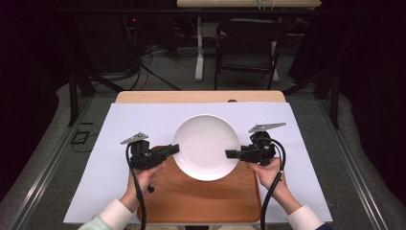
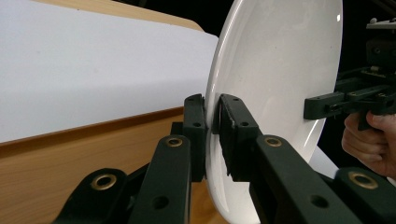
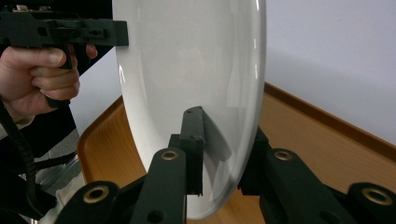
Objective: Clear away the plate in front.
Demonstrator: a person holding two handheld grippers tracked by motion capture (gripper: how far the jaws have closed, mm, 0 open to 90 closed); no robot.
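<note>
A round white plate (image 1: 206,146) lies flat over the far half of a wooden tray (image 1: 201,196). My left gripper (image 1: 174,149) is shut on the plate's left rim, and my right gripper (image 1: 230,154) is shut on its right rim. In the left gripper view the jaws (image 2: 212,116) pinch the plate (image 2: 280,70) edge, with the right gripper (image 2: 327,105) clamped on the opposite side. In the right gripper view one jaw lies on the plate (image 3: 187,70) face and the other sits behind the rim (image 3: 224,140). I cannot tell whether the plate touches the tray.
The tray sits on a white sheet (image 1: 143,120) that covers most of the wooden table (image 1: 201,97). A dark folding chair (image 1: 246,45) and cables stand on the floor beyond the table's far edge.
</note>
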